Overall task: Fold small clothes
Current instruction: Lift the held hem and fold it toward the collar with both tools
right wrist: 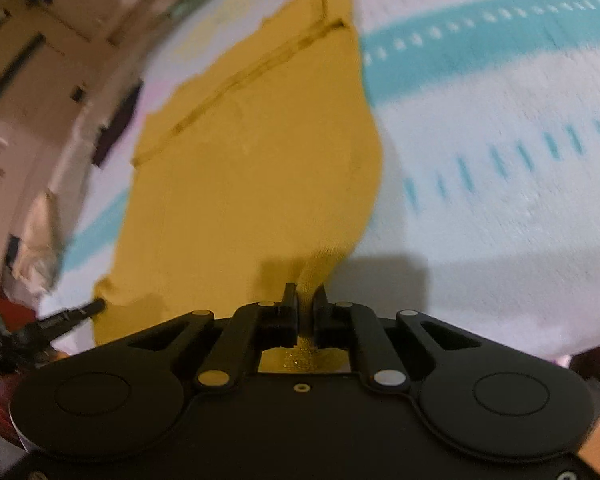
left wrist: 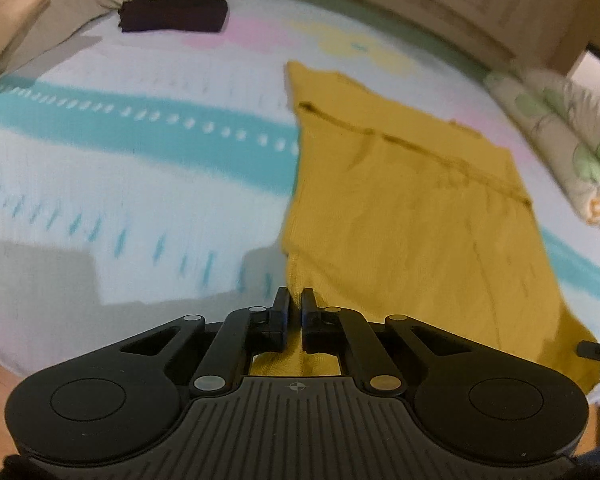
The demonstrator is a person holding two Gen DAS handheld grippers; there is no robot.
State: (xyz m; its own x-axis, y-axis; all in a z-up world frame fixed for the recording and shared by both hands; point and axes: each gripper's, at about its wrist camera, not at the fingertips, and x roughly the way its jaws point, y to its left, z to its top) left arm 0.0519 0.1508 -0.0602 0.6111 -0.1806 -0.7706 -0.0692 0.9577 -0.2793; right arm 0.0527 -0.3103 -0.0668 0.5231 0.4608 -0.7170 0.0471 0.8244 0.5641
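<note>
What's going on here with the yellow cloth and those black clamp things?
A person holding two hand-held grippers is folding small clothes on a bed. A mustard-yellow garment lies spread flat on the pale, teal-striped bedspread. The left gripper and the right gripper have each pinched shut on its near edge, one at each corner, and the cloth is bunched up between the right one's fingers. A dark garment, already folded, sits at the far side of the bed.
</note>
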